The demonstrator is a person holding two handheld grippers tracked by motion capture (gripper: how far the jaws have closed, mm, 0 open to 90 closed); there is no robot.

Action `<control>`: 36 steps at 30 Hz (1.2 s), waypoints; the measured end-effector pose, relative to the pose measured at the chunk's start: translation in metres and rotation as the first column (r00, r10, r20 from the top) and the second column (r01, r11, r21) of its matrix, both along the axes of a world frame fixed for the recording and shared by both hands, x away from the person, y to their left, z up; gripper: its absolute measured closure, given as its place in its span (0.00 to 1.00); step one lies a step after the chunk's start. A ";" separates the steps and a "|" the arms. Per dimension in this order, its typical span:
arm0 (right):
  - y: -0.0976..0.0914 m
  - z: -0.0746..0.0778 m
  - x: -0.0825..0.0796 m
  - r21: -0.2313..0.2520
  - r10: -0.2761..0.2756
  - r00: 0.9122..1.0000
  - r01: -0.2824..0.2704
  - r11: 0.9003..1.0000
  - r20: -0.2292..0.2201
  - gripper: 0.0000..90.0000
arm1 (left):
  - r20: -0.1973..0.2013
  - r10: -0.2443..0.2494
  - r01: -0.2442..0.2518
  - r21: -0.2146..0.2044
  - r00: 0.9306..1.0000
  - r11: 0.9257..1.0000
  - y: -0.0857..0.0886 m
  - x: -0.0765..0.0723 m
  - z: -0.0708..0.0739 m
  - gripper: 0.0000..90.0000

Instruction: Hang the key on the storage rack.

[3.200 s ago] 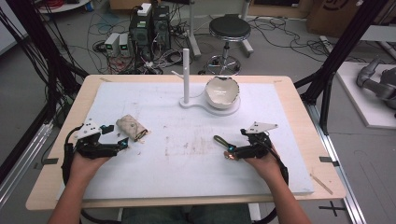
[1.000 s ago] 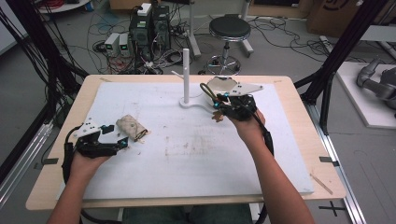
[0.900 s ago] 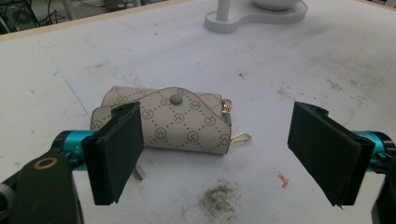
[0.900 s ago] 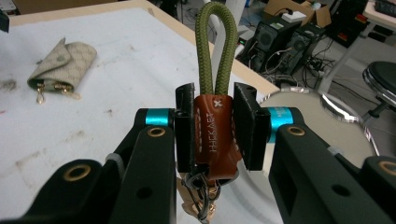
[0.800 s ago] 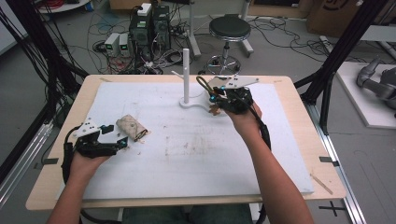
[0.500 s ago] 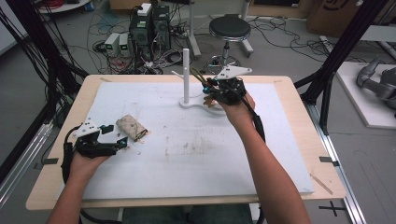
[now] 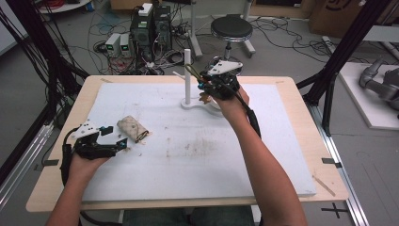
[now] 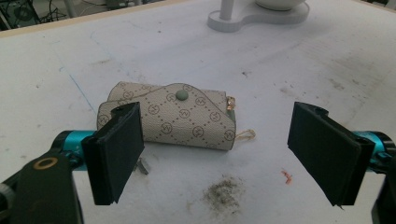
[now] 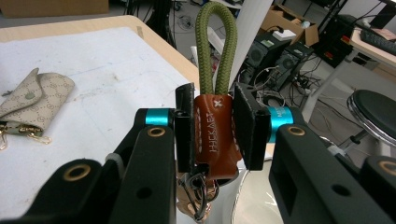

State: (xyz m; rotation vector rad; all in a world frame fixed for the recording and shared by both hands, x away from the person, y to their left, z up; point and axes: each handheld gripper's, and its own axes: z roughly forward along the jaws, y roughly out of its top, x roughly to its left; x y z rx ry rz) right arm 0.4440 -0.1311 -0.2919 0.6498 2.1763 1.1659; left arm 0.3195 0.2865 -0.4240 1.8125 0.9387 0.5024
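One white foam mat (image 7: 197,160) covers the wooden table (image 7: 301,101), and everything is placed here against the single white peg stand (image 7: 187,75) at the mat's far edge.

Nearest the person, well to the near left of the stand, the left gripper (image 7: 110,143) rests on the mat with its jaws spread wide and nothing between them. Just beyond its tips lies one beige monogram-patterned key pouch (image 8: 175,116), flap closed by a single green snap, a small gold clasp (image 8: 230,103) at its end; the repeated monogram is too small to read. The pouch also shows in the right gripper view (image 9: 32,100).

Farther off, just right of the stand's post, the right gripper (image 7: 207,84) is held above the mat. Its jaws pinch one key fob (image 9: 214,135), a brown leather tab stamped "THICK AET", as far as I can read, with a small cross. One olive cord loop (image 9: 215,49) rises from the tab and metal rings (image 9: 194,193) hang below.

Beyond the table stand one black stool (image 7: 231,28) and several computer boxes (image 7: 150,23).
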 end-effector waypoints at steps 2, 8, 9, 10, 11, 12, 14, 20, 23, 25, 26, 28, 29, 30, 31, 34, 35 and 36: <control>0.002 -0.001 0.001 0.000 0.003 1.000 -0.003 1.000 0.003 0.80 | 0.000 0.003 -0.003 -0.002 1.000 1.000 0.000 0.000 0.000 0.20; 0.006 -0.003 0.003 -0.020 0.009 1.000 -0.009 1.000 0.014 0.80 | 0.003 0.011 -0.011 -0.001 1.000 1.000 0.001 0.000 0.000 0.20; 0.008 -0.005 0.005 -0.035 0.007 1.000 -0.007 0.999 0.010 0.80 | 0.003 0.010 -0.010 0.000 1.000 1.000 0.001 0.000 0.000 0.20; 0.008 -0.005 0.005 -0.036 0.009 1.000 -0.009 0.999 0.009 0.80 | 0.003 0.010 -0.010 0.000 1.000 1.000 0.001 0.000 0.000 0.20; 0.008 -0.005 0.005 -0.036 0.009 1.000 -0.009 0.999 0.009 0.80 | 0.002 0.009 -0.009 0.000 1.000 1.000 0.001 0.000 0.000 0.20; 0.009 -0.007 0.006 -0.041 0.009 1.000 -0.008 0.999 0.006 0.80 | 0.003 0.011 -0.011 0.000 1.000 1.000 0.001 0.000 0.000 0.20; 0.010 -0.008 0.008 -0.043 0.005 1.000 -0.005 0.999 0.003 0.80 | 0.002 0.010 -0.010 0.002 1.000 1.000 0.002 0.000 0.000 0.20; 0.011 -0.014 0.014 -0.055 -0.005 1.000 0.004 0.999 -0.006 0.80 | -0.002 0.015 -0.015 0.000 1.000 1.000 0.003 0.000 -0.001 0.20; 0.012 -0.015 0.016 -0.058 -0.005 1.000 0.004 0.998 -0.004 0.80 | -0.004 0.014 -0.014 0.001 1.000 1.000 0.003 0.000 -0.001 0.20; 0.013 -0.016 0.016 -0.064 -0.011 1.000 0.011 0.998 -0.006 0.79 | -0.004 0.012 -0.012 0.001 1.000 1.000 0.003 0.000 -0.001 0.20; 0.013 -0.016 0.016 -0.075 -0.013 1.000 0.013 0.997 -0.001 0.73 | -0.004 0.012 -0.012 0.001 1.000 1.000 0.003 0.000 -0.001 0.20; 0.014 -0.016 0.014 -0.075 -0.042 0.999 0.043 0.996 0.019 0.53 | -0.006 0.014 -0.014 0.000 1.000 1.000 0.003 0.000 -0.002 0.20; 0.014 -0.016 0.014 -0.075 -0.042 0.999 0.043 0.996 0.019 0.53 | -0.006 0.014 -0.014 0.000 1.000 1.000 0.003 0.000 -0.002 0.20; 0.011 -0.014 0.013 -0.056 -0.053 0.998 0.054 0.997 0.017 0.49 | -0.006 0.014 -0.014 -0.001 1.000 1.000 0.003 0.000 -0.002 0.20; 0.011 -0.014 0.013 -0.056 -0.053 0.998 0.054 0.997 0.017 0.49 | -0.006 0.014 -0.014 -0.001 1.000 1.000 0.003 0.000 -0.002 0.20; 0.003 -0.011 0.005 -0.026 -0.055 0.998 0.055 0.998 0.011 0.44 | -0.006 0.010 -0.010 0.001 1.000 1.000 0.003 0.001 -0.002 0.20; -0.001 -0.011 0.002 -0.020 -0.053 0.999 0.054 0.998 0.008 0.43 | -0.005 0.011 -0.011 0.000 1.000 1.000 0.003 0.000 -0.001 0.20; -0.001 -0.011 0.002 -0.020 -0.053 0.999 0.054 0.998 0.008 0.43 | -0.004 0.010 -0.010 0.003 1.000 1.000 0.002 0.001 -0.001 0.20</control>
